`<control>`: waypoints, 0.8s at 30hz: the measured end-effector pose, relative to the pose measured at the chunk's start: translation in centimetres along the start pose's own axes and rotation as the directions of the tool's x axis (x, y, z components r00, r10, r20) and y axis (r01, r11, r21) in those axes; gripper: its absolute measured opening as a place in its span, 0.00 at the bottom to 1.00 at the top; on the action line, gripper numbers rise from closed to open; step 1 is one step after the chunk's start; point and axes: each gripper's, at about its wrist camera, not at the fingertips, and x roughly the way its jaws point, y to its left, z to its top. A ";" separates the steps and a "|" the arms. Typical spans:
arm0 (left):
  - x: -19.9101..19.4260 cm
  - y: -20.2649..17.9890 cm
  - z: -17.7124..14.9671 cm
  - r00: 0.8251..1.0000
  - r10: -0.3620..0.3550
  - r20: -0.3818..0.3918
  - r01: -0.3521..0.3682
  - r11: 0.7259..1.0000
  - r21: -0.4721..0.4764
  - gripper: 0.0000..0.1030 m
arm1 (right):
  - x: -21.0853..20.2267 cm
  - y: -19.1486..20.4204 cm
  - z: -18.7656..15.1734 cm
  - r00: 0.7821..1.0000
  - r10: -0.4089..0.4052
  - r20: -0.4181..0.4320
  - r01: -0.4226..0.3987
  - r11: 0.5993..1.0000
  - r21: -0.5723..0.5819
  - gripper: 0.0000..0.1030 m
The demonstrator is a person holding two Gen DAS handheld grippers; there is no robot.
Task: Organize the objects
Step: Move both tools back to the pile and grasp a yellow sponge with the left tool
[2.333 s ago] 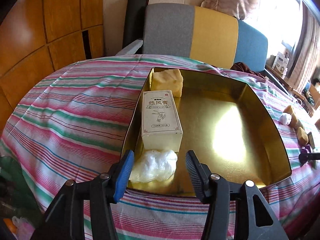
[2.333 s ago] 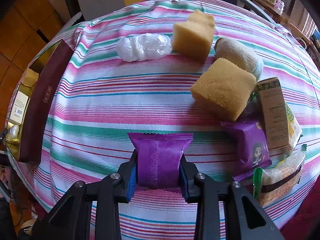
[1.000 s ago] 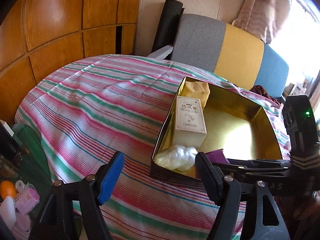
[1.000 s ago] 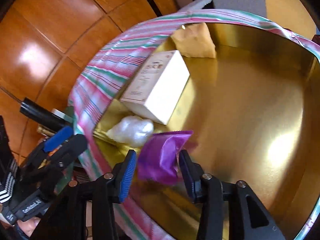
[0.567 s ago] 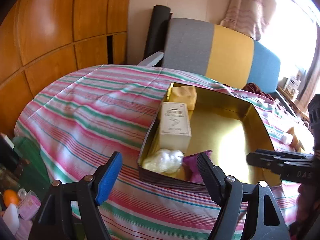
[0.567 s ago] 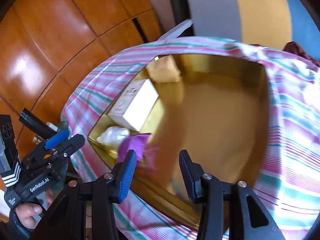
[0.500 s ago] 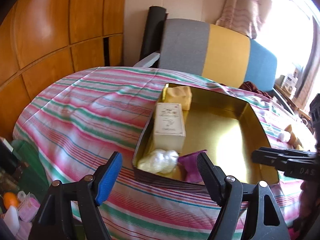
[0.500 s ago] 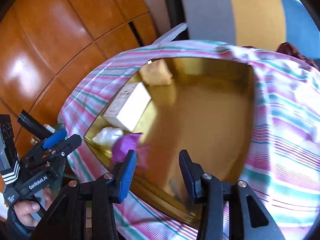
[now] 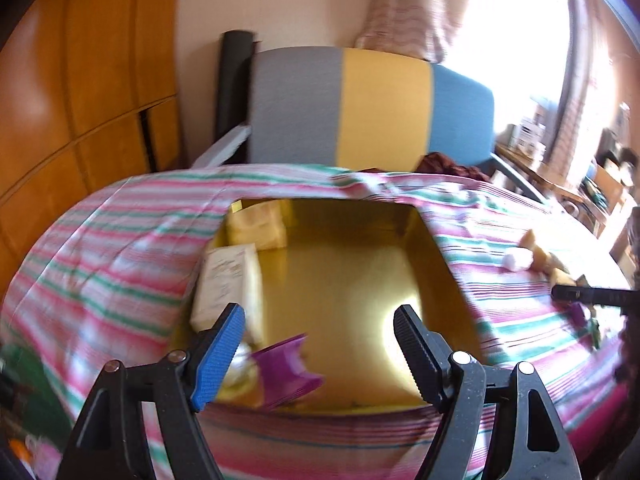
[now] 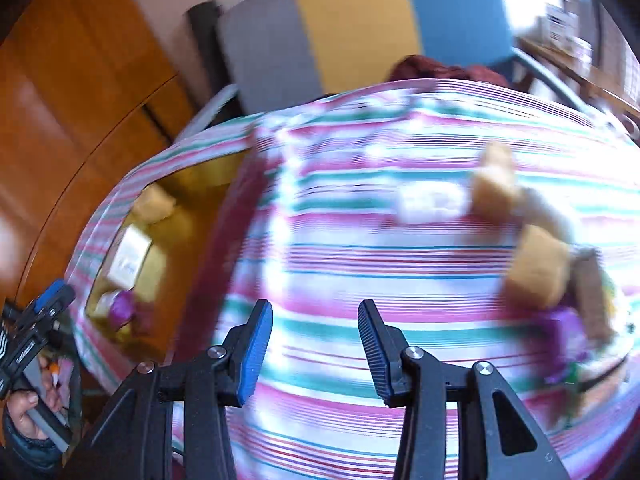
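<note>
The gold tin box [image 9: 352, 280] sits on the striped tablecloth. Along its left side lie a yellow sponge [image 9: 256, 222], a white carton [image 9: 230, 280], a white plastic wad [image 9: 240, 364] and a purple packet [image 9: 286, 372]. My left gripper [image 9: 318, 314] hangs open and empty above the box's near edge. My right gripper [image 10: 315, 308] is open and empty over bare tablecloth, to the right of the box [image 10: 188, 208]. The purple packet [image 10: 120, 308] shows in the box's near corner. Both views are blurred by motion.
To the right on the cloth lie two yellow sponges [image 10: 536, 268], a white wad [image 10: 432, 204], another purple packet [image 10: 564, 324] and a brown carton [image 10: 592, 292]. A grey, yellow and blue sofa [image 9: 372, 112] stands behind the table. Wooden panels [image 9: 80, 80] line the left.
My right gripper let the purple packet go in the box's near corner, then swung right out over the cloth. My left gripper shifted right, and the box now sits between its fingers.
</note>
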 end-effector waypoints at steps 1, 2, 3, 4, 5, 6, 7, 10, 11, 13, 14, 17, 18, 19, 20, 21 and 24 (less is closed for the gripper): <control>0.2 -1.1 0.4 1.000 -0.020 -0.001 0.020 0.999 0.027 0.75 | -0.8 -1.8 0.1 1.000 -0.026 0.015 0.026 0.999 0.033 0.44; 0.4 -2.1 0.8 0.999 -0.037 -0.004 0.037 0.998 0.047 0.75 | -1.6 -3.6 0.2 0.998 -0.054 0.032 0.051 0.996 0.070 0.44; 0.7 -3.2 1.3 0.998 -0.055 -0.005 0.056 0.996 0.070 0.75 | -2.4 -5.3 0.2 0.996 -0.080 0.050 0.074 0.991 0.109 0.44; 1.0 -4.6 1.7 0.997 -0.079 -0.008 0.079 0.992 0.095 0.75 | -3.2 -6.9 0.2 0.992 -0.107 0.068 0.096 0.984 0.150 0.44; 1.3 -5.8 2.2 0.995 -0.101 -0.015 0.102 0.988 0.115 0.75 | -4.1 -8.6 0.0 0.987 -0.137 0.090 0.117 0.974 0.196 0.44; 1.7 -7.1 2.6 0.992 -0.126 -0.024 0.128 0.983 0.135 0.75 | -5.0 -10.3 0.1 0.979 -0.169 0.111 0.138 0.960 0.243 0.44; 2.2 -8.7 3.0 0.988 -0.154 -0.033 0.157 0.975 0.158 0.76 | -5.7 -11.7 0.1 0.971 -0.202 0.131 0.158 0.945 0.287 0.44; 3.9 -13.2 3.8 0.970 -0.229 -0.077 0.240 0.946 0.217 0.78 | -7.6 -15.2 -0.7 0.947 -0.255 0.193 0.156 0.895 0.418 0.44; 4.5 -14.8 4.0 0.964 -0.249 -0.090 0.264 0.936 0.234 0.78 | -7.9 -16.2 -1.1 0.949 -0.232 0.214 0.110 0.878 0.465 0.44; 5.6 -17.9 4.3 0.946 -0.303 -0.115 0.323 0.908 0.266 0.78 | -8.9 -17.3 -1.3 0.937 -0.214 0.275 0.047 0.860 0.508 0.44; 6.1 -19.4 4.4 0.937 -0.327 -0.125 0.350 0.895 0.278 0.78 | -9.2 -17.4 -1.5 0.928 -0.213 0.307 0.025 0.855 0.517 0.44; 8.1 -23.9 4.5 0.900 -0.397 -0.181 0.435 0.847 0.305 0.78 | -9.7 -17.3 -1.6 0.921 -0.188 0.340 -0.013 0.860 0.510 0.44; 8.6 -25.4 4.4 0.890 -0.411 -0.196 0.454 0.834 0.313 0.78 | -9.8 -17.3 -1.5 0.920 -0.183 0.348 -0.020 0.862 0.507 0.44; 9.2 -26.9 4.3 0.879 -0.428 -0.212 0.476 0.817 0.325 0.78 | -9.9 -17.4 -1.6 0.917 -0.178 0.357 -0.029 0.863 0.505 0.44; 9.7 -28.3 4.2 0.870 -0.439 -0.226 0.492 0.803 0.337 0.78 | -10.0 -17.6 -1.6 0.913 -0.172 0.369 -0.043 0.861 0.507 0.44; 10.3 -29.6 4.0 0.861 -0.448 -0.241 0.507 0.789 0.347 0.78 | -10.1 -17.8 -1.7 0.909 -0.165 0.383 -0.060 0.857 0.512 0.44; 12.0 -32.9 3.6 0.835 -0.467 -0.292 0.547 0.759 0.352 0.78 | -10.4 -19.2 -2.4 0.898 -0.149 0.414 -0.119 0.824 0.554 0.44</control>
